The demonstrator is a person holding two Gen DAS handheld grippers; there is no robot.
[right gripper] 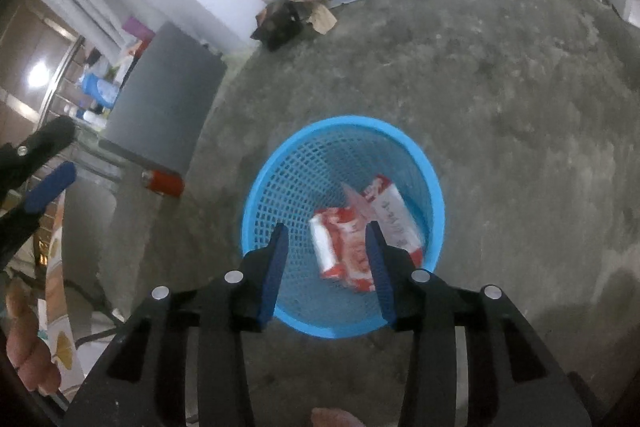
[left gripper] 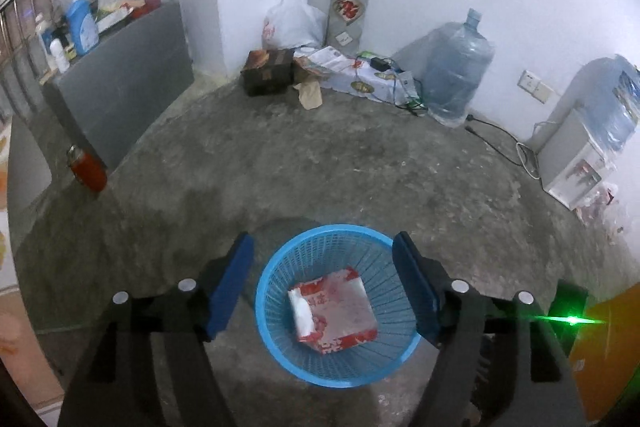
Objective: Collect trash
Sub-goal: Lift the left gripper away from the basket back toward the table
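A blue mesh basket (left gripper: 280,259) stands on the concrete floor right below both grippers. In the left wrist view one red-and-white packet (left gripper: 334,309) lies flat on its bottom, and my left gripper (left gripper: 323,241) hangs over it, open wide and empty. In the right wrist view the basket (right gripper: 344,121) holds a packet (right gripper: 394,219) leaning on its wall. A second, blurred packet (right gripper: 340,247) shows between the fingers of my right gripper (right gripper: 326,227), which is open with a gap at the left pad. My left gripper (right gripper: 52,183) appears at that view's left edge.
A red can (left gripper: 86,167) lies on the floor beside a grey cabinet (left gripper: 120,87). Boxes and bags (left gripper: 268,71) sit along the far wall, with a big water jug (left gripper: 456,67), a cable (left gripper: 496,139) and a water dispenser (left gripper: 576,155) to the right.
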